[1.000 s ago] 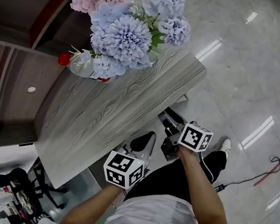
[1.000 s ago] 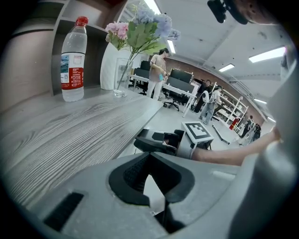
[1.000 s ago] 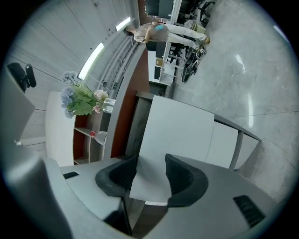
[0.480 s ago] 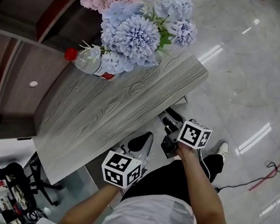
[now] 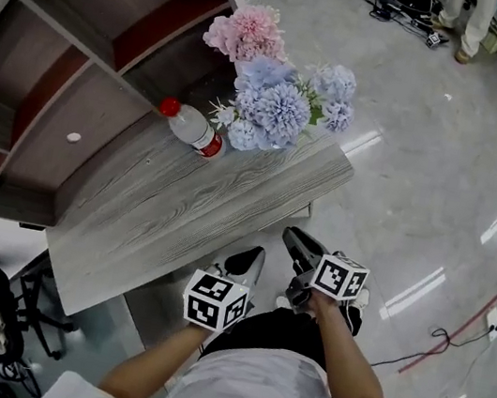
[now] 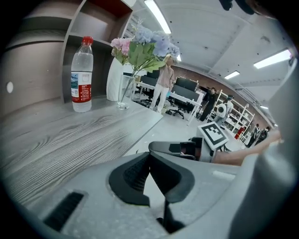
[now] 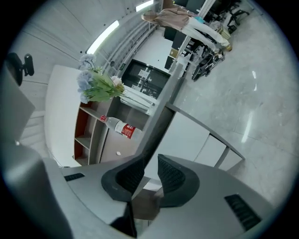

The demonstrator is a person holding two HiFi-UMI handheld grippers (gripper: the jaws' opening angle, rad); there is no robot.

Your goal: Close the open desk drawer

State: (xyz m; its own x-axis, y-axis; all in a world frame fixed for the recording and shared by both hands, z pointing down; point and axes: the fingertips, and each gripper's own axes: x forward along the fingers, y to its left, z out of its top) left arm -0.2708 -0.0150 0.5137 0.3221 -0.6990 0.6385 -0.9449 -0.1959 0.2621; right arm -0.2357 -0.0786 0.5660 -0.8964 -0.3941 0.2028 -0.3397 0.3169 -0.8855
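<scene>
The grey wood desk (image 5: 178, 219) stands in front of me, seen from above. Under its top, the right gripper view shows a white panel (image 7: 196, 135); I cannot tell whether a drawer is open. My left gripper (image 5: 251, 265) hovers off the desk's near edge, its tips (image 6: 149, 156) touching with nothing between them. My right gripper (image 5: 302, 246) hangs beside it, just off the desk's near right corner. Its jaws (image 7: 148, 163) have just been closing and stand a little apart, with nothing between them.
On the desk's far end are a water bottle (image 5: 190, 126) and a vase of blue and pink flowers (image 5: 279, 104). A brown shelf unit (image 5: 81, 68) is behind the desk. An office chair (image 5: 9, 313) is at the left, and cables (image 5: 452, 339) lie on the shiny floor at the right.
Both grippers have risen a little and stay near the desk's front edge. The head camera has pulled back, so the desk looks smaller and more of the shelf and floor shows.
</scene>
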